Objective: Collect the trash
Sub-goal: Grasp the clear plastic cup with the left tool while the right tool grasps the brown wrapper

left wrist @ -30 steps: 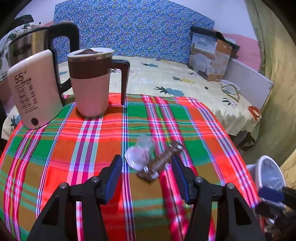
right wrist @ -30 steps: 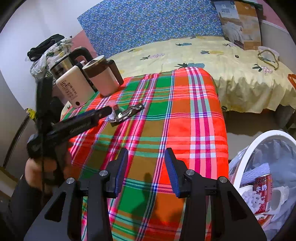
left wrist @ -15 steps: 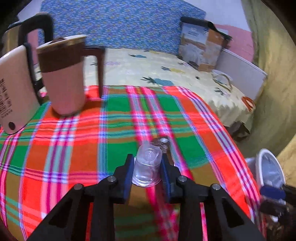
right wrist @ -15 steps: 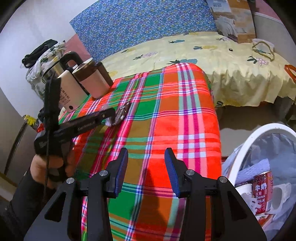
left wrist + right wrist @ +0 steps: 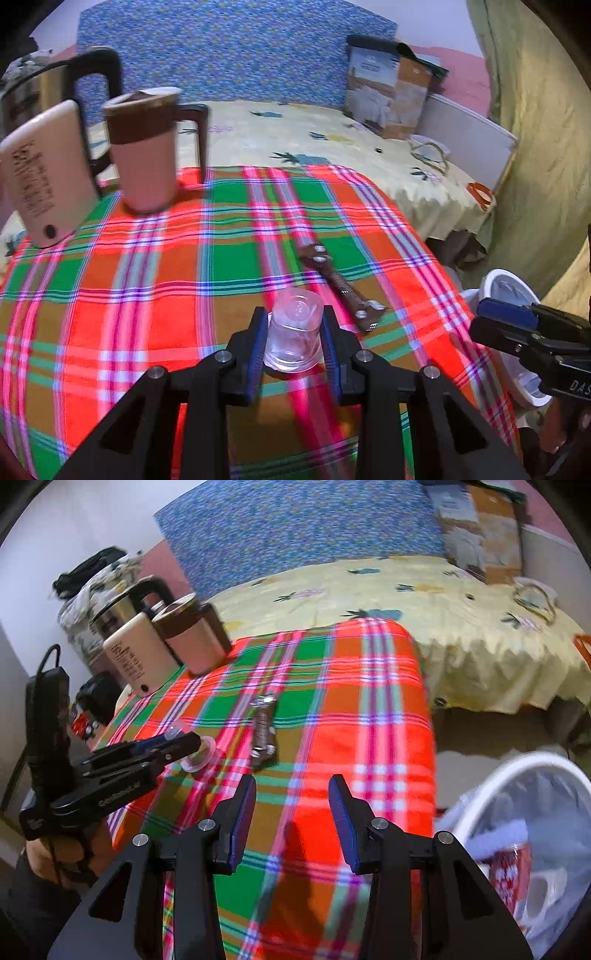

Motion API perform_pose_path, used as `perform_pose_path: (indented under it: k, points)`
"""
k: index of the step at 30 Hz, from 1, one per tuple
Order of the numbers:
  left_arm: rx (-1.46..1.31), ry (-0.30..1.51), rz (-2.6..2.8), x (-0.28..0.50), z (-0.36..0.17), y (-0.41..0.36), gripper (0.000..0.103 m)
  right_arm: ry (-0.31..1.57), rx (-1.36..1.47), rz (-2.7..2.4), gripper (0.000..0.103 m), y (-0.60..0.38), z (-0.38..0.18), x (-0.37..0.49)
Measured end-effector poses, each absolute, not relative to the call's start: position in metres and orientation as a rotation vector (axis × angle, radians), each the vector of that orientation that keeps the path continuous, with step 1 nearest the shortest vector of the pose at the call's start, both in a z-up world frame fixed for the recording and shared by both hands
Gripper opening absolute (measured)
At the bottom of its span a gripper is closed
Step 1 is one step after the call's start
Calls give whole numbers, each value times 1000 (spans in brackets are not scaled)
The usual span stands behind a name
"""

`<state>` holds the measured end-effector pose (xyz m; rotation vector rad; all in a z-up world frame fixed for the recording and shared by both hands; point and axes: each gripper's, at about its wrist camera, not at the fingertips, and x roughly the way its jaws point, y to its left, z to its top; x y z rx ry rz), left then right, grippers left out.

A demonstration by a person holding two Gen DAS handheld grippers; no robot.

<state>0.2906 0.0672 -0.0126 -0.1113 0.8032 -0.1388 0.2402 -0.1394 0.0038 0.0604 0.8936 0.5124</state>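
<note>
step: carry cup to bin | my left claw (image 5: 294, 334) clamped on cup (image 5: 294, 329), off the cloth | right claw (image 5: 291, 812) half open, empty | wrapper (image 5: 341, 288) just right-ahead | next: swing right to bin (image 5: 511, 291), release

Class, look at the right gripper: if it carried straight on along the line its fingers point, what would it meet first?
Most likely the plaid tablecloth: the open, empty right gripper tilts down at bare cloth. The brown wrapper lies left of that line, though depth is hard to judge.

kettle (image 5: 44, 173) print blurred, bin (image 5: 517, 849) cut off by frame edge
</note>
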Motion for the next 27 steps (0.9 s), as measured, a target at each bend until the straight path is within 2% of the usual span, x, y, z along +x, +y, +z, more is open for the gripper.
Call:
perform_pose_path:
  k: [15,17,20,27]
  points:
    - [-135,810,-77,285,-23,106,30,966,-127,530,43,-71,-36,297]
    - [-141,812,-79,286,-25,108,30,970,-136,528,41,-67,-40,299]
    - [-144,816,-80,287,-28,107,30,956,-163,520,23,-64,-38,300]
    - [-145,815,-78,284,-24,104,30,954,-118,528,22,-75,-30,284]
